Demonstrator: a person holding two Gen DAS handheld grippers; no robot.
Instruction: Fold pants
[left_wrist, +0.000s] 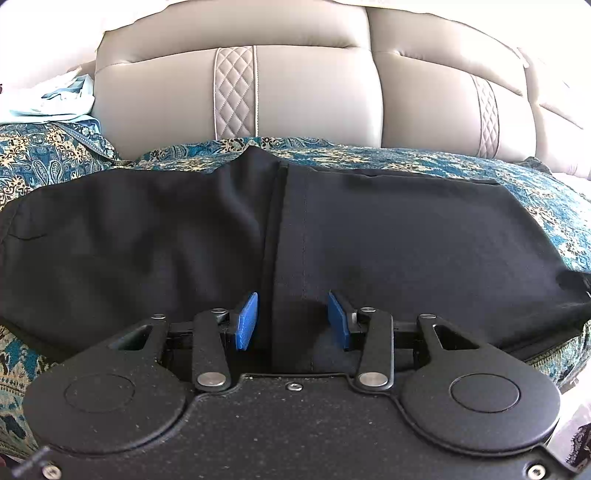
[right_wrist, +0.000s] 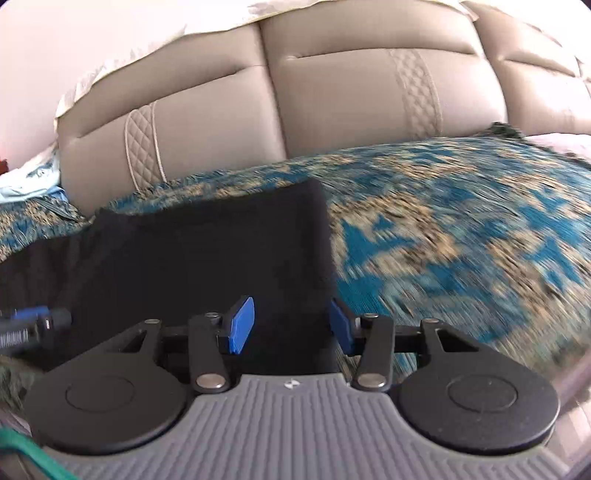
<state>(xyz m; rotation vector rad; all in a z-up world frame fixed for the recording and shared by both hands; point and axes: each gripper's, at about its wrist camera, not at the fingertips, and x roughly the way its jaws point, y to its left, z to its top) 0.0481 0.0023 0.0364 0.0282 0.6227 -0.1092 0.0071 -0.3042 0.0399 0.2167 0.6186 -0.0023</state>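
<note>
Teal-and-gold patterned bedcover (right_wrist: 461, 229) spreads under everything, its paisley print smeared by motion blur in the right wrist view. Nearest the left camera, the left gripper (left_wrist: 292, 319) hangs over the black fabric pants (left_wrist: 184, 236), its blue ribbed pads (left_wrist: 246, 321) standing partly apart with a raised fold of the dark cloth and its stitched seam running up between them; neither pad visibly presses the cloth, so nothing is clamped. The right gripper (right_wrist: 291, 325) sits at the right-hand edge of the pants (right_wrist: 207, 251), its blue pads (right_wrist: 242, 325) spread a moderate way, black cloth lying below and between them without being pinched. At the left border of that view a bit of the other tool shows, blue and black. The pants lie flat on the bedcover, stretching wide across the left view, with one layer lapped over the other along the centre seam. Beyond them rises a beige padded leather headboard (left_wrist: 303, 96) with quilted diamond strips (left_wrist: 234, 92). Far left, a crumpled pale blue cloth (left_wrist: 55, 99) rests on the cover beside the headboard.
</note>
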